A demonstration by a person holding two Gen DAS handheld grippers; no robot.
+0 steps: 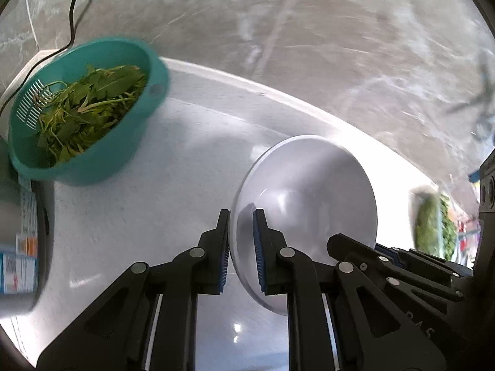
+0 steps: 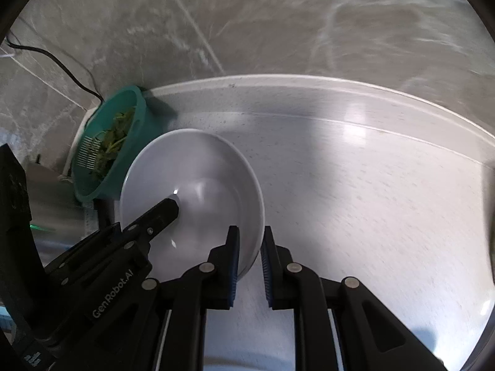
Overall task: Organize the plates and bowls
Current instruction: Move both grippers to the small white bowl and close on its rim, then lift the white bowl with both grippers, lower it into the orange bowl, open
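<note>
Above the white counter (image 2: 355, 185), both grippers (image 1: 241, 238) (image 2: 250, 253) clamp the white bowl's (image 2: 198, 179) rim, a teal colander (image 1: 86, 114) of greens nearby.

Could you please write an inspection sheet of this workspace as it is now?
Surface: white speckled countertop, glossy, with a raised back edge.
Job's things: one white round bowl, empty, gripped at opposite sides of its rim.
Clutter: teal plastic colander holding green leafy vegetables; a labelled container at the left edge, blurred.
Grippers: left gripper shut on the bowl rim; right gripper shut on the bowl rim.
Cables: black cable hanging behind the colander.
Surroundings: grey marbled wall tiles.
</note>
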